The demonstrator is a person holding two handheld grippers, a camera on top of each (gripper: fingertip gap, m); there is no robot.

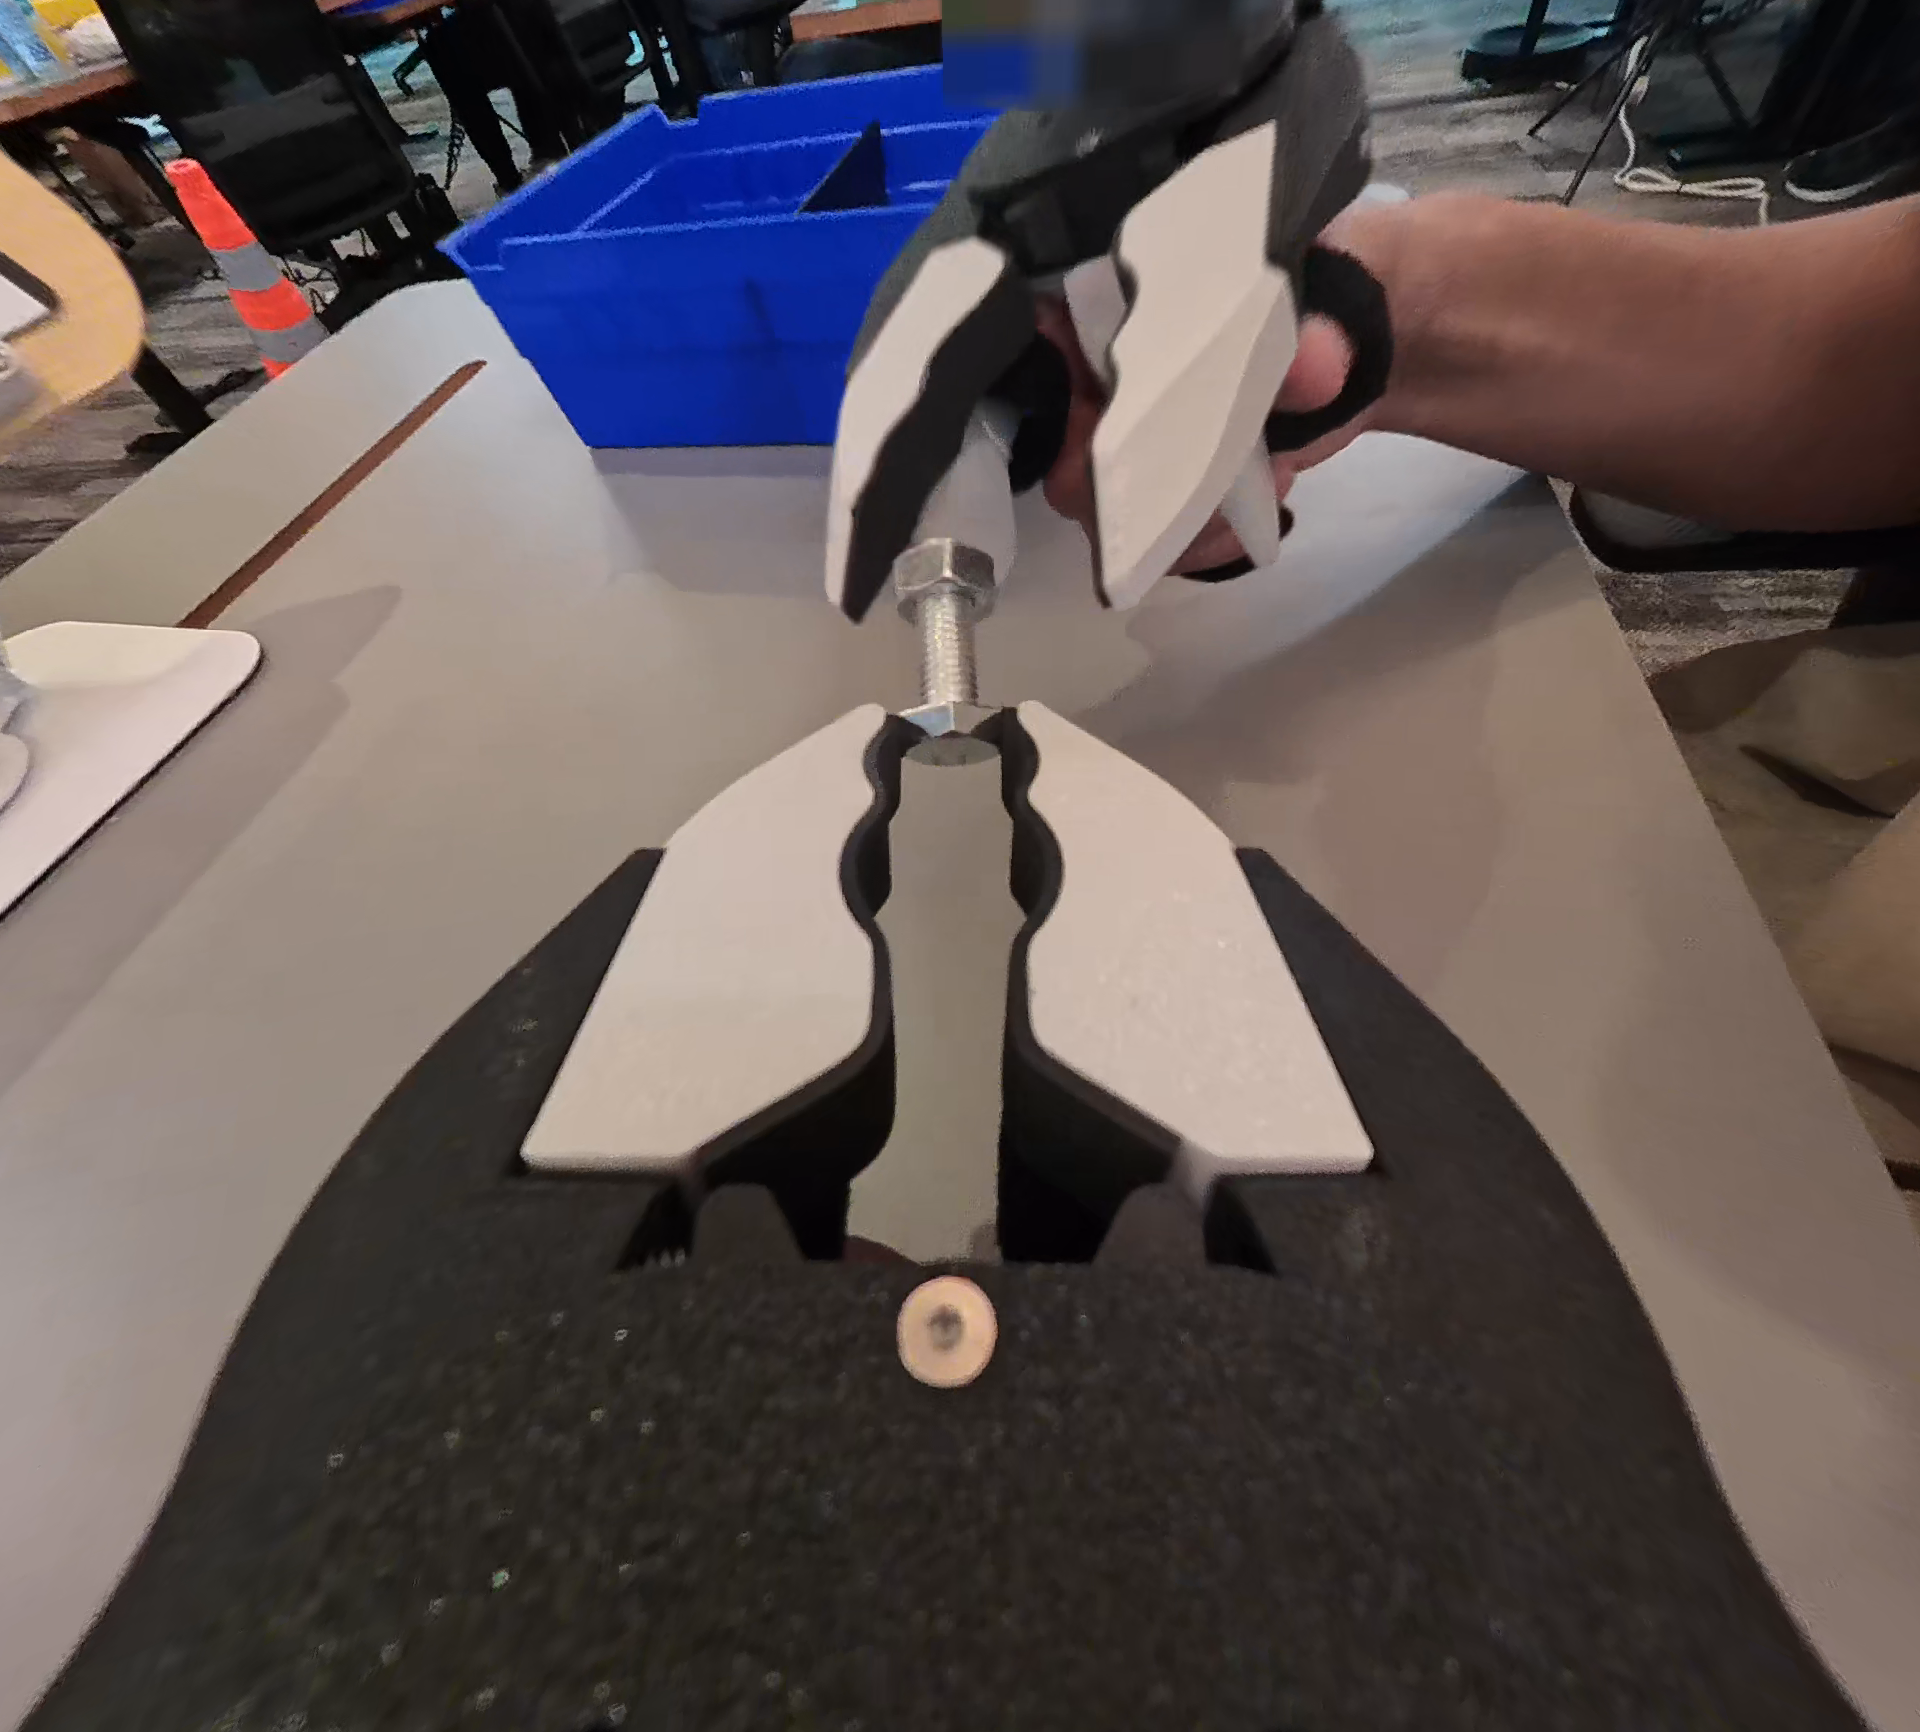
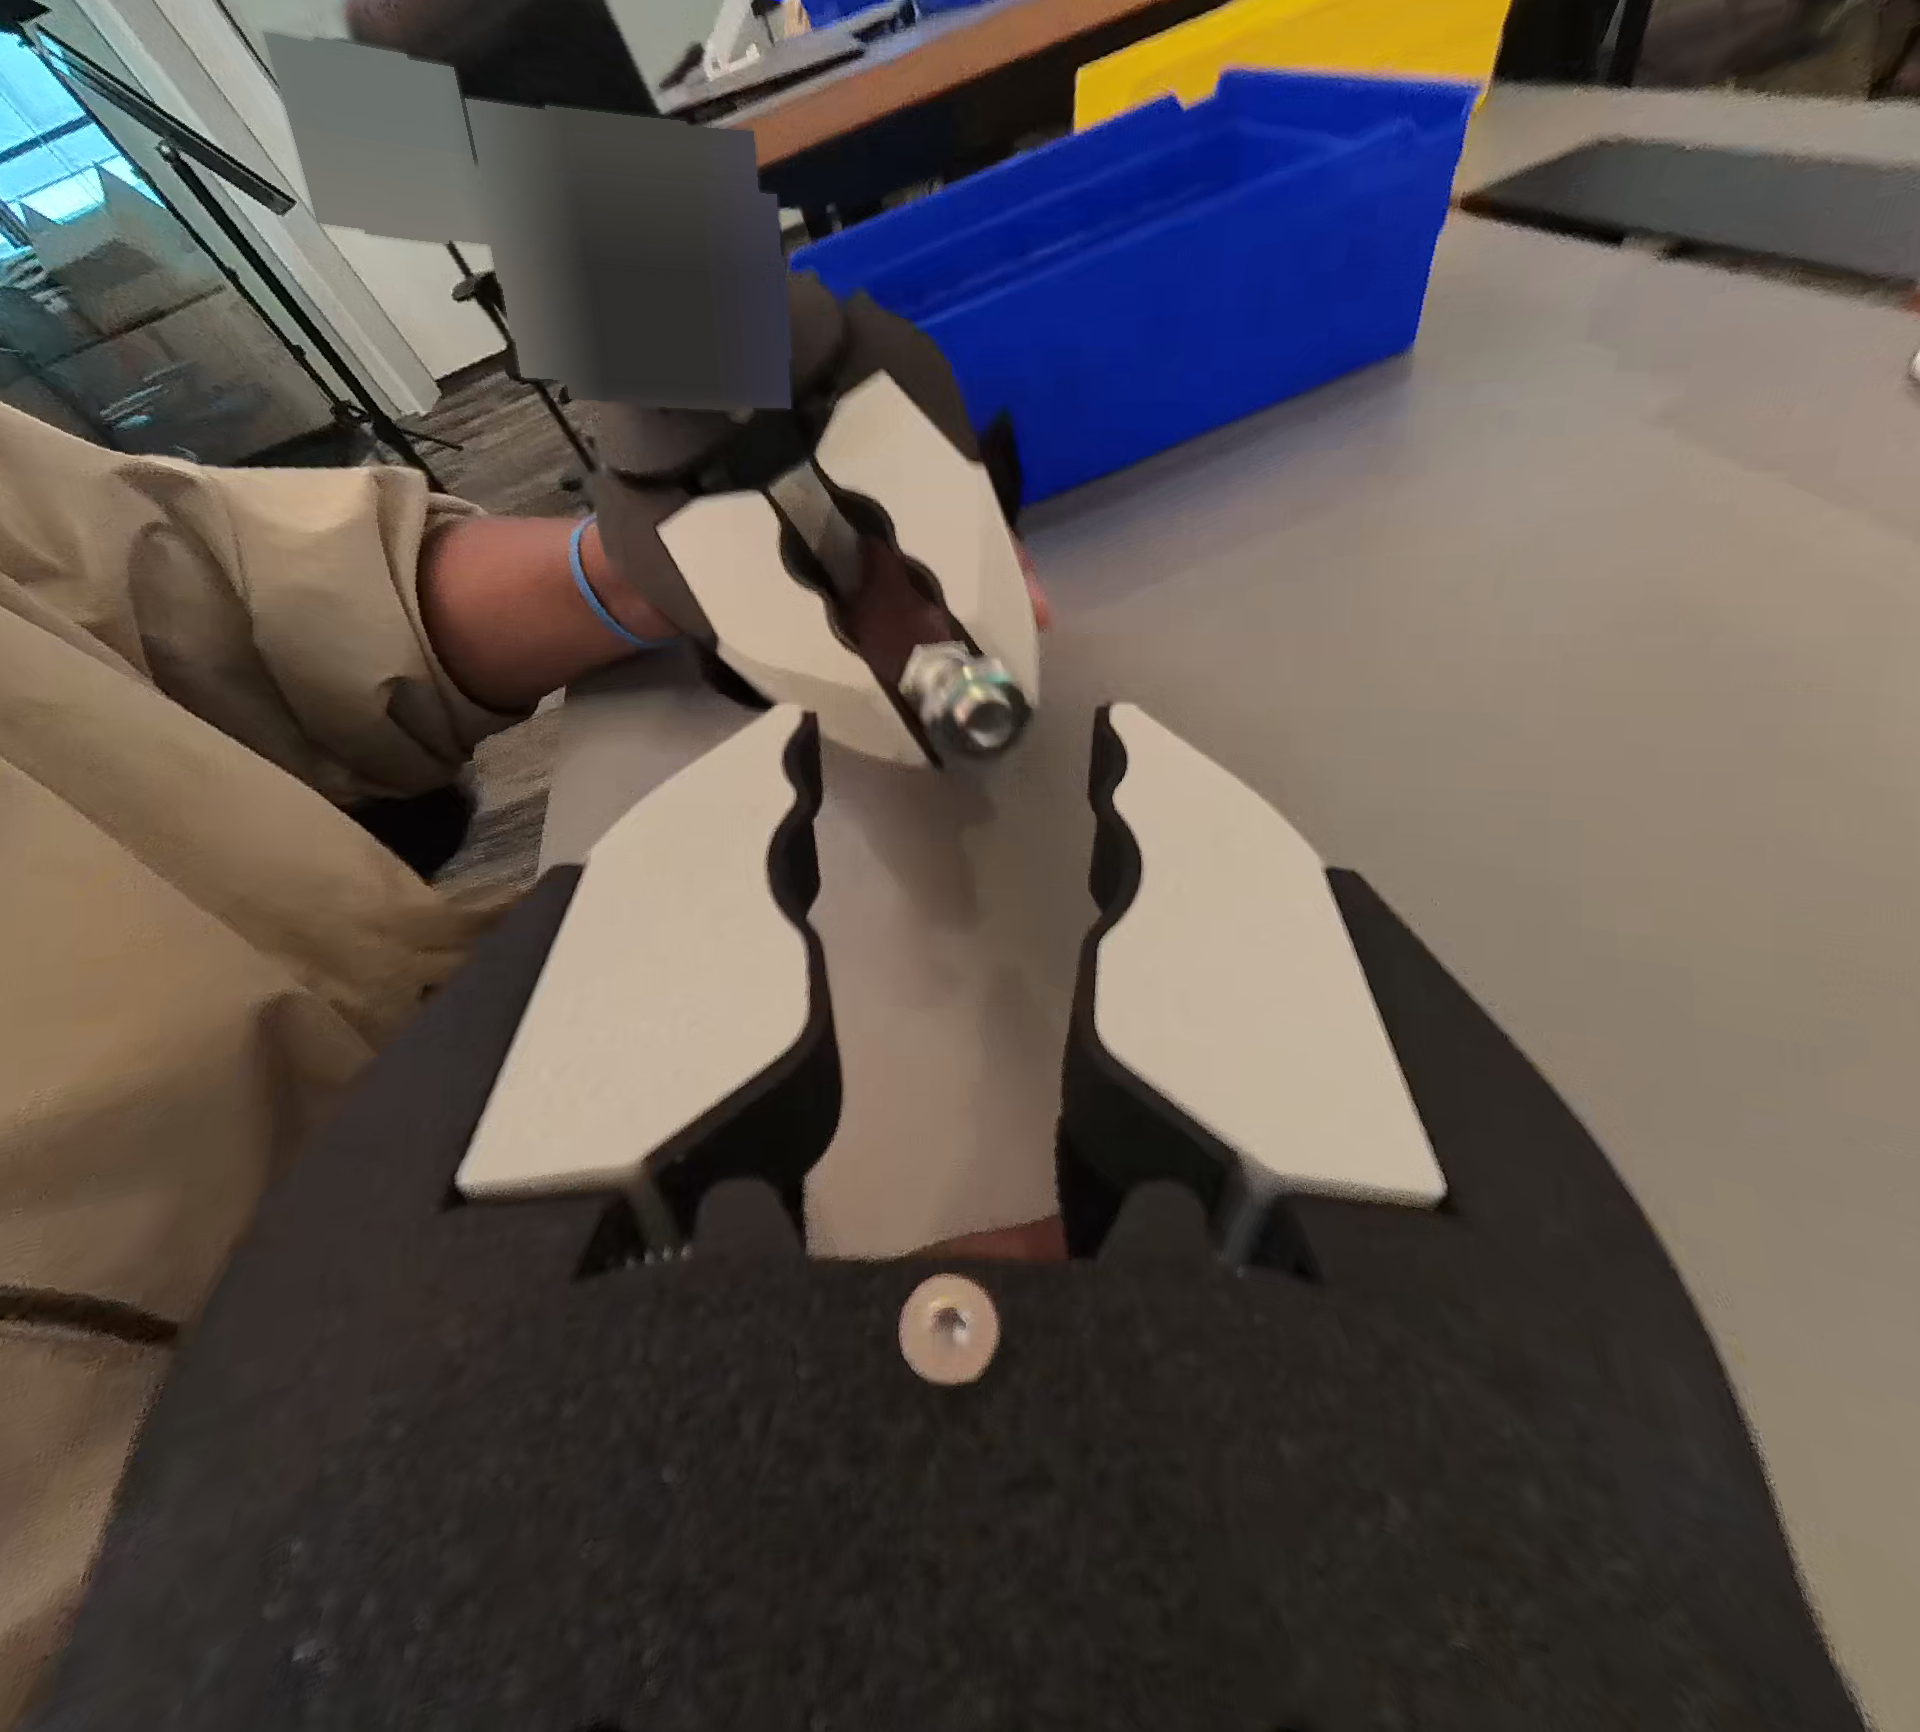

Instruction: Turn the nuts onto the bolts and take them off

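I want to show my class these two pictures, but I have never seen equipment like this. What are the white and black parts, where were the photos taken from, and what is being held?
Each picture comes from a camera fixed on a hand-held two-finger tool, looking along its white fingers. A person holds one tool in each hand; no robot is involved. In the left wrist view, the left tool is shut on the head of a silver bolt, which carries a nut near its far end. The right tool, seen in its own view, is open around that nut. Behind them a blue bin stands on the grey table.
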